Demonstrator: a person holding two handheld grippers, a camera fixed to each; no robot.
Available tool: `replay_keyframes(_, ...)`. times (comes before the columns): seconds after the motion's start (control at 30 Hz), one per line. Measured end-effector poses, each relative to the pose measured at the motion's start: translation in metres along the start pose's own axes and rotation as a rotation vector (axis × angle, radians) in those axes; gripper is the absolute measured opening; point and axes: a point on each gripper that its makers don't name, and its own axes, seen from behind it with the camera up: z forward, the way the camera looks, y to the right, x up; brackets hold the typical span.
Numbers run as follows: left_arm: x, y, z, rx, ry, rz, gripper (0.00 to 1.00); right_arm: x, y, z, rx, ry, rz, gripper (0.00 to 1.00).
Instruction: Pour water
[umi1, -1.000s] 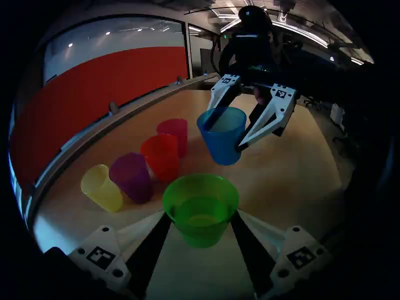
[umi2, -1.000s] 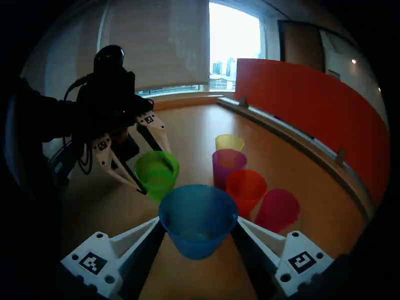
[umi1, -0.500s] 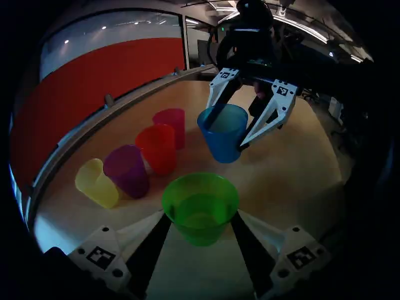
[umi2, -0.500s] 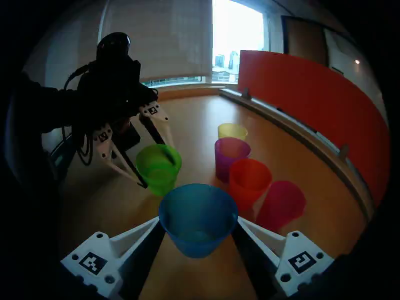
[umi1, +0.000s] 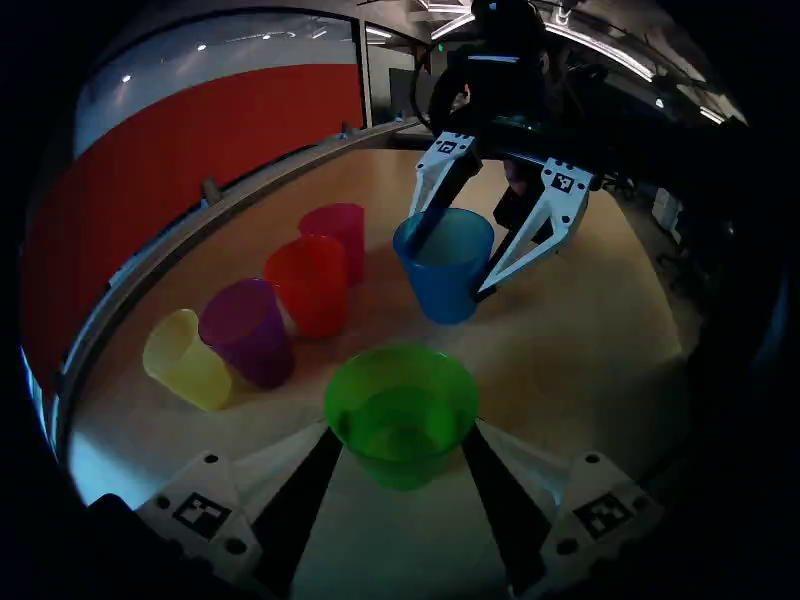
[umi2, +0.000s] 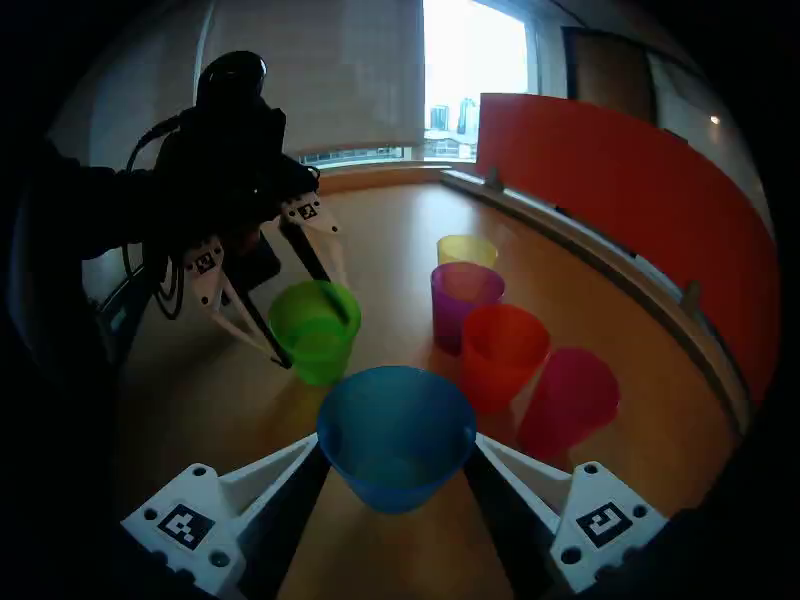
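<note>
Wooden table (umi1: 600, 330); green cup (umi1: 402, 415), blue cup (umi1: 445, 265) upright.

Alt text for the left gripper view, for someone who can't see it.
The left gripper holds a green plastic cup up close, facing the right gripper, which holds a blue plastic cup. On the wooden table stand a yellow cup, purple cup, orange cup and pink cup in a row.

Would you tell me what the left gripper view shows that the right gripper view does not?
Left gripper view: ceiling light strips, plus a look down into the green cup. Right gripper view: a bright window beside a blind, plus a look down into the blue cup. Shared: both held cups, the yellow cup, purple cup, red cup and pink cup, the wooden table, the red panel.
</note>
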Motion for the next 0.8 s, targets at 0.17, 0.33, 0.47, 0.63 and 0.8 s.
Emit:
replay_keyframes(0.17,-0.002,0.0,0.001,-0.007,-0.008,-0.003,0.82,-0.004,0.0,0.002,-0.001,-0.008,0.0,0.9)
replay_keyframes(0.33,-0.003,0.001,0.001,-0.011,-0.013,-0.002,0.82,-0.007,0.0,0.004,-0.001,-0.015,0.0,0.9)
replay_keyframes(0.47,-0.004,0.001,0.0,-0.012,-0.017,-0.001,0.82,-0.008,0.0,0.006,-0.005,-0.021,-0.002,0.9)
replay_keyframes(0.63,-0.006,0.0,0.0,-0.015,-0.025,-0.005,0.82,-0.013,0.0,0.007,-0.008,-0.029,-0.001,0.9)
replay_keyframes(0.8,-0.009,0.0,-0.001,-0.014,-0.032,-0.009,0.82,-0.02,0.001,0.009,-0.014,-0.04,-0.003,0.9)
